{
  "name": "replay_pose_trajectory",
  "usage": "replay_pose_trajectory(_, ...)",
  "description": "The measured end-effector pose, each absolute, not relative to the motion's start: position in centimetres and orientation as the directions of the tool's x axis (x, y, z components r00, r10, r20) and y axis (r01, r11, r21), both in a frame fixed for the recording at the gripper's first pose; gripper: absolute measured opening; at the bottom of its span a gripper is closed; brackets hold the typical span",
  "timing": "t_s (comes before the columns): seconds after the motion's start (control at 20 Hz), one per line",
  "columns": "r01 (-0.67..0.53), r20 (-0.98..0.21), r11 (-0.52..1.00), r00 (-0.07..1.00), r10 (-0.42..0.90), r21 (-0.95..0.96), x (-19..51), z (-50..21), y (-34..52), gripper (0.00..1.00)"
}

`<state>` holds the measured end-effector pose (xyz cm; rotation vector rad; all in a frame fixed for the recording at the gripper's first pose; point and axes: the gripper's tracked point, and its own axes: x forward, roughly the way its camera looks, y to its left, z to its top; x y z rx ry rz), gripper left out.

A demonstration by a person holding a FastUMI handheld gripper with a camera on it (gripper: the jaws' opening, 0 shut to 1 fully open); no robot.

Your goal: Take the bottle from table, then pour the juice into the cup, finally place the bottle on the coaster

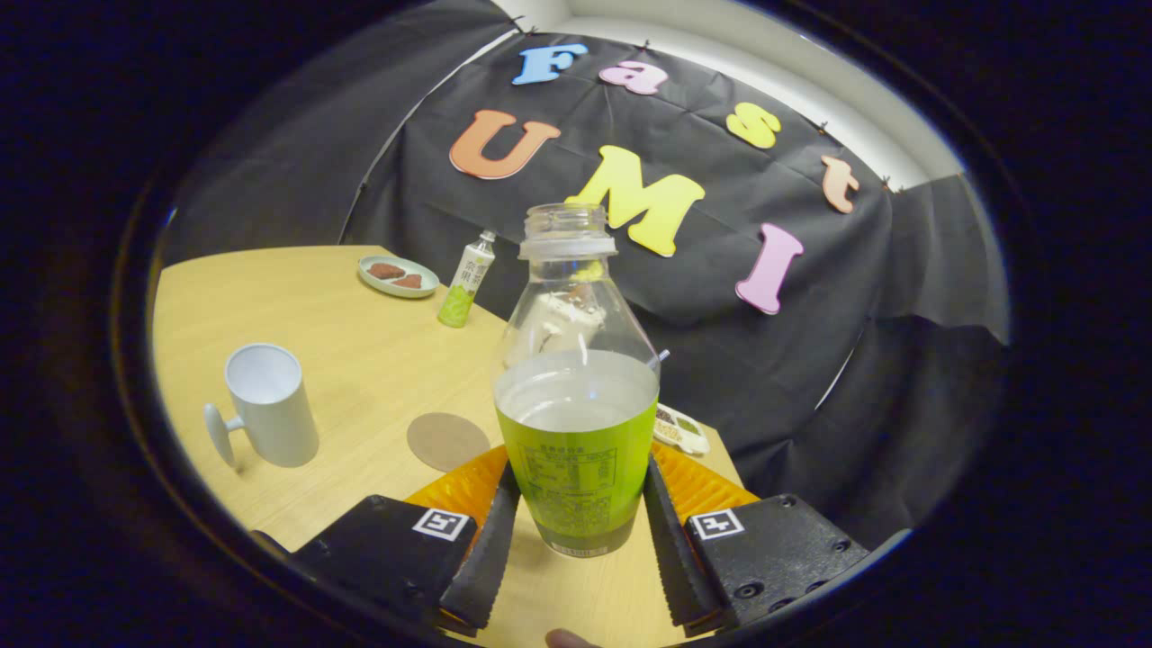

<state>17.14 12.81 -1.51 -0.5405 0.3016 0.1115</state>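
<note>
The gripper (576, 531) fills the bottom middle of the frame. Each of its two fingers (486, 558) is a long narrow bar with a saw-toothed, ribbed inner edge. Behind each finger sits a dark angular block carrying a small square white tag with a black pattern, and round screw heads dot the lower-right block. Ribbed orange plates rise behind the fingers.

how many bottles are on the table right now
2. An uncapped bottle stands between the gripper fingers, which flank it. A small capped bottle stands beside the plate.
</note>
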Motion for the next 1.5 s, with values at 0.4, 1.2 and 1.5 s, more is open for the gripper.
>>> replay_pose_trajectory(0.4,-0.189,-0.261,0.654,0.965,-0.013,-0.732,17.4,-2.3,15.5,0.75)
replay_pose_trajectory(1.2,-0.069,-0.068,0.293,0.998,0.014,-0.954,16.9,-1.9,20.1,0.75)
replay_pose_trajectory(1.5,-0.027,-0.022,0.212,0.999,0.028,-0.977,17.1,-0.8,21.2,0.75)
